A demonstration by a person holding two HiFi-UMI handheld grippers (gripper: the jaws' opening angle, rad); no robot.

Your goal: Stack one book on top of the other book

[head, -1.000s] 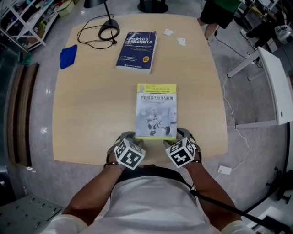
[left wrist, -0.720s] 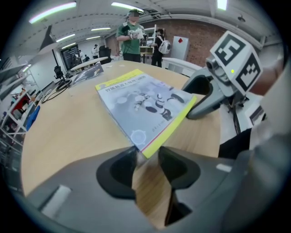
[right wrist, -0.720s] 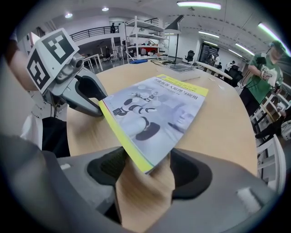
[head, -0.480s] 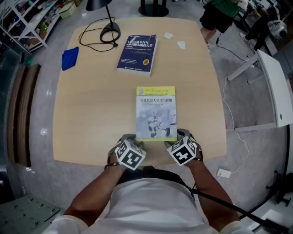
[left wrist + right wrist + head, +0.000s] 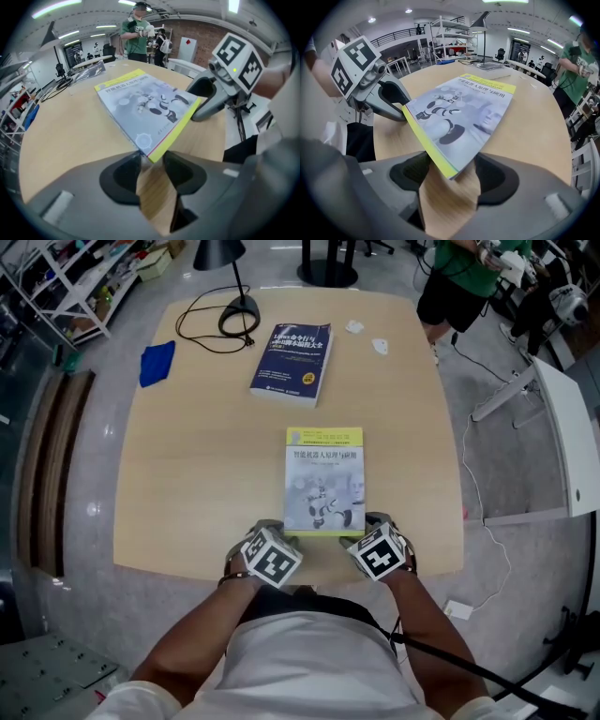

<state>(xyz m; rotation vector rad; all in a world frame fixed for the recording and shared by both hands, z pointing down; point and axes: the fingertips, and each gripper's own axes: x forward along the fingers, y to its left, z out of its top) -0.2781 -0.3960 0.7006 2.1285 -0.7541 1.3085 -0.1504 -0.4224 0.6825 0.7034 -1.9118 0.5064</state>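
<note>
With the left tongs (image 5: 151,157) and right tongs (image 5: 452,171) half-open astride the grey book's (image 5: 324,484) near corners, I would close both evenly before lifting it toward the blue book (image 5: 292,351) beyond it.

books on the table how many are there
2. One yellow and grey book lies near the table's front edge; one dark blue book lies farther back, near the lamp. None appears hidden.

Matt pale wood table (image 5: 187,474); glossy paper cover on near book (image 5: 324,482); blue cloth (image 5: 157,363).
</note>
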